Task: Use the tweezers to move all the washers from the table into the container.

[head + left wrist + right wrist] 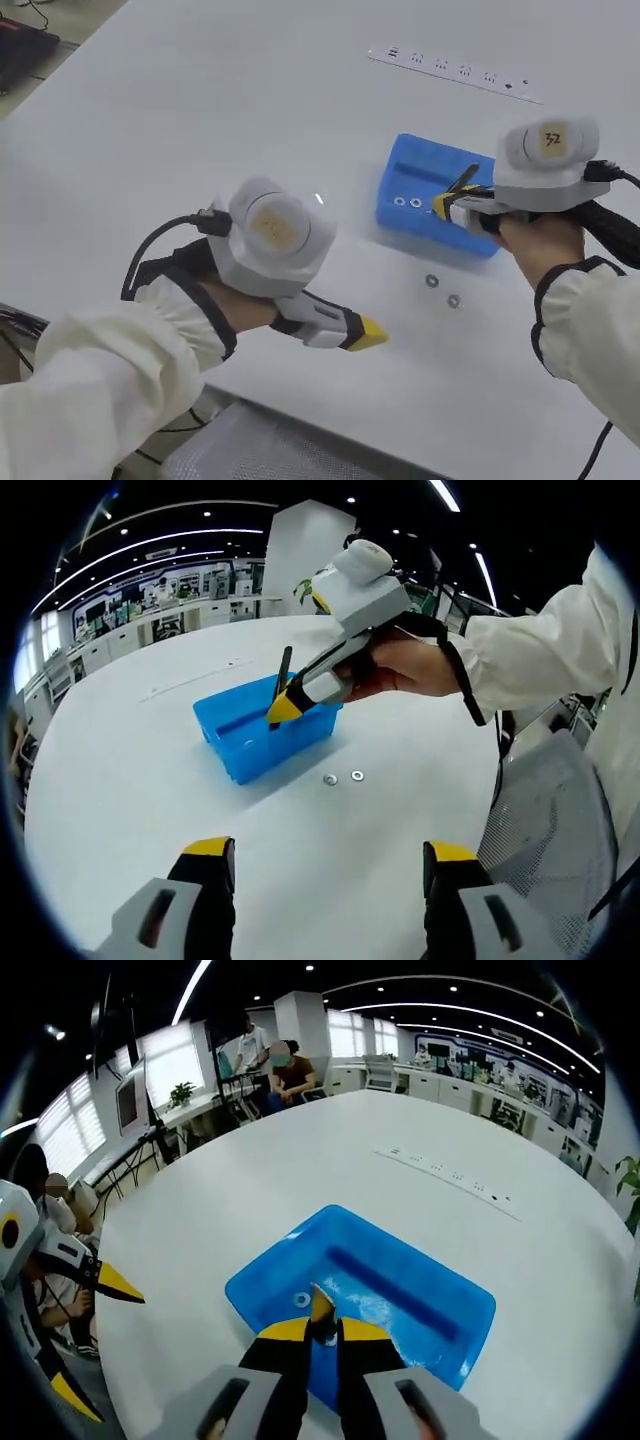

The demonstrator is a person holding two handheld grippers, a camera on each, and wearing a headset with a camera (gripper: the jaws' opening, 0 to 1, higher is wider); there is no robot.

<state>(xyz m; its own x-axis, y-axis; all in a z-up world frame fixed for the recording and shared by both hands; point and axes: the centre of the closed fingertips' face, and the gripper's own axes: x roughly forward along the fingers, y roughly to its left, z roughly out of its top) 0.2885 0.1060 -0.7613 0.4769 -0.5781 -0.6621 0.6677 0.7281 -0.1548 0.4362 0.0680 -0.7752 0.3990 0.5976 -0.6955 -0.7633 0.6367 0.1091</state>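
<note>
Right claw (320, 1332): pinching black tweezers (463, 180), tips down over blue container (425, 158).
Left claw (325, 858): spread, empty, above counter (200, 120).
Washers (432, 281): two on counter beside container, two inside.

White table (200, 100), ceiling light strips (192, 990)

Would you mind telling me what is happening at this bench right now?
A person is working with a gripper in each hand. The right gripper is shut on black tweezers, held over the blue container, where two washers already lie. Two more washers lie on the white table beside it. The left gripper hangs open and empty above the table.
</note>
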